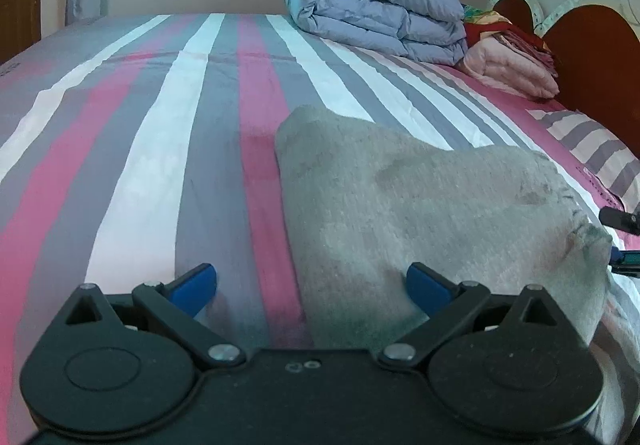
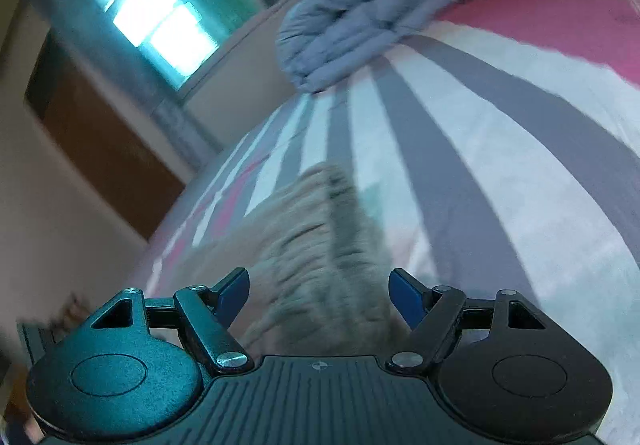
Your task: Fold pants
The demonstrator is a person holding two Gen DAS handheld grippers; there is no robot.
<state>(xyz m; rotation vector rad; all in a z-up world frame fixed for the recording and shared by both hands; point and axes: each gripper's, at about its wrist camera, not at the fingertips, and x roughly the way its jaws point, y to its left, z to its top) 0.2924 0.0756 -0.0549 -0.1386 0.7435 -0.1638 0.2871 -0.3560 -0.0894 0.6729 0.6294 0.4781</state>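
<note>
Bed (image 1: 120, 133) with a striped sheet, pink, grey and white bands running away from the camera. At 1 o'clock in the left wrist view: rolled blue-grey duvet (image 1: 380, 9), with a pink folded blanket (image 1: 516, 69) beside it against a dark red headboard (image 1: 592, 45). Striped pillow (image 1: 592, 141) at 3 o'clock. Window (image 2: 160, 21) and curtain at 12.

Grey pants (image 1: 420, 205) lie bunched on the sheet, filling the centre-right of the left view. Left gripper (image 1: 312, 281) fingers spread wide; right-side finger (image 1: 424, 285) sits at the cloth edge, left one over bare sheet. Nothing pinched.

Right gripper (image 2: 318, 289) fingers also spread, pants (image 2: 320, 265) fabric lying between them, pads not pressing it.

Right view is rolled and blurred; shows a wooden door (image 2: 104, 149) at 9 o'clock. Only the left view shows the headboard, plus the other gripper's tip at the right edge.
</note>
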